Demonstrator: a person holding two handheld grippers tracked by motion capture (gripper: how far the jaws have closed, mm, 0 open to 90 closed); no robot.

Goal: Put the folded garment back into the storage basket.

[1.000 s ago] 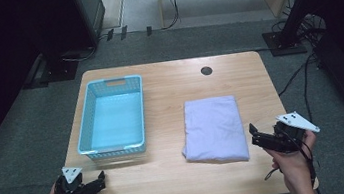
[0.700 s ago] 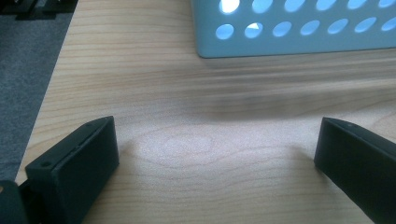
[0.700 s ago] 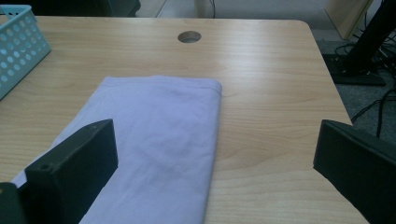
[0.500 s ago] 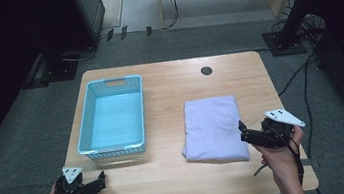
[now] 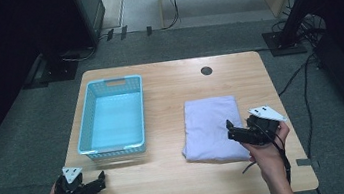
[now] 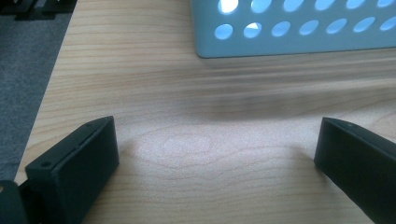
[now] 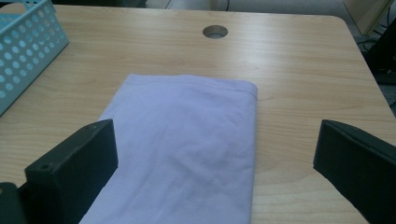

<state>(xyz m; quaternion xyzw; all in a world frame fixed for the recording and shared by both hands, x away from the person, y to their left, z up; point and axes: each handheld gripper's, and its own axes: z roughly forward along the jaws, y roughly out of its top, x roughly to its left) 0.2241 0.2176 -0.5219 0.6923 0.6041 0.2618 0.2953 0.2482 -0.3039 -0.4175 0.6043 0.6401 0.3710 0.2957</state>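
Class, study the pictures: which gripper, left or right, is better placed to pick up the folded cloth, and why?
Right. The right gripper hovers open over the near right edge of the folded lavender cloth, jaws pointing across it. The left gripper sits open at the table's near left corner, facing the blue basket.

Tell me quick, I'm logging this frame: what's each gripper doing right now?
Left gripper: open, holding nothing, over bare table near the blue basket.
Right gripper: open, holding nothing, above the folded lilac cloth.
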